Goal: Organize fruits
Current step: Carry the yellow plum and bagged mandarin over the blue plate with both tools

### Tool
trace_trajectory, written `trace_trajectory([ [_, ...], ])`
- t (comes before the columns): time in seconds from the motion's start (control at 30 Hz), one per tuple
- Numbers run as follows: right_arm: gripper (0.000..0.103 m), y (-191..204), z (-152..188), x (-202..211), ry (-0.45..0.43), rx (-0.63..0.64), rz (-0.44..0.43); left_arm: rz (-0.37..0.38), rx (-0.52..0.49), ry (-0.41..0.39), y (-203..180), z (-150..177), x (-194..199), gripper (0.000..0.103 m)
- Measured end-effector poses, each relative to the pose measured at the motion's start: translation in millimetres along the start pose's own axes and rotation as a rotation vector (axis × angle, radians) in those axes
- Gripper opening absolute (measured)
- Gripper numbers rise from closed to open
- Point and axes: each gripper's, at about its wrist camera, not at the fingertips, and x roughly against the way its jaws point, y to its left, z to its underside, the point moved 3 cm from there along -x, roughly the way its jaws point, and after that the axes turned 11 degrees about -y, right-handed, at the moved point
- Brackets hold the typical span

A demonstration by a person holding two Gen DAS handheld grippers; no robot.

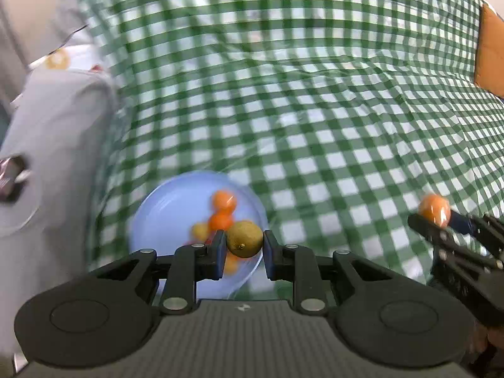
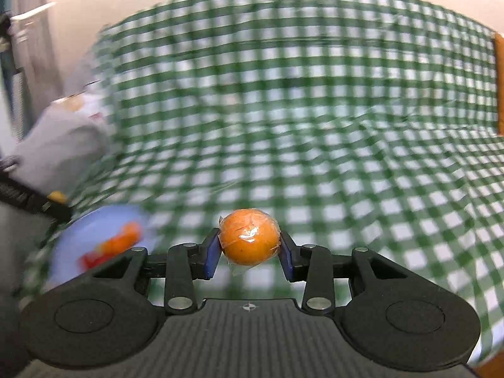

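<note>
My left gripper [image 1: 245, 242] is shut on an olive-yellow round fruit [image 1: 244, 238] and holds it over the right part of a light blue plate [image 1: 163, 220]. The plate holds several small orange fruits [image 1: 223, 201] and a small yellow one [image 1: 200, 230]. My right gripper [image 2: 249, 247] is shut on an orange wrapped in clear film [image 2: 249, 236], above the checked cloth. It also shows in the left wrist view [image 1: 436, 217], to the right of the plate, with its orange [image 1: 434, 206]. The plate [image 2: 94, 223] lies at lower left in the right wrist view.
A green-and-white checked cloth [image 1: 315, 94] covers the table. A grey bag or cloth bundle [image 1: 56, 119] stands at the left edge, also in the right wrist view [image 2: 63, 145]. An orange-brown object [image 1: 491, 50] is at the far right.
</note>
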Motion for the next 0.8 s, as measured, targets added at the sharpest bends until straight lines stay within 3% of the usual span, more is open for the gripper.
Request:
trace_trajectory([
  [0.33, 0.040, 102, 13, 83, 0.056, 0.077, -0.213, -0.058, 0.091, -0.010, 55, 71, 84, 0.027],
  [0.5, 0.040, 126, 11, 100, 0.029, 0.170, -0.240, -0.065, 0.130, -0.027, 71, 91, 103, 0.027],
  [0.8, 0.040, 143, 12, 110, 0.014, 0.242, -0.254, -0.056, 0.154, -0.039, 77, 99, 108, 0.027],
])
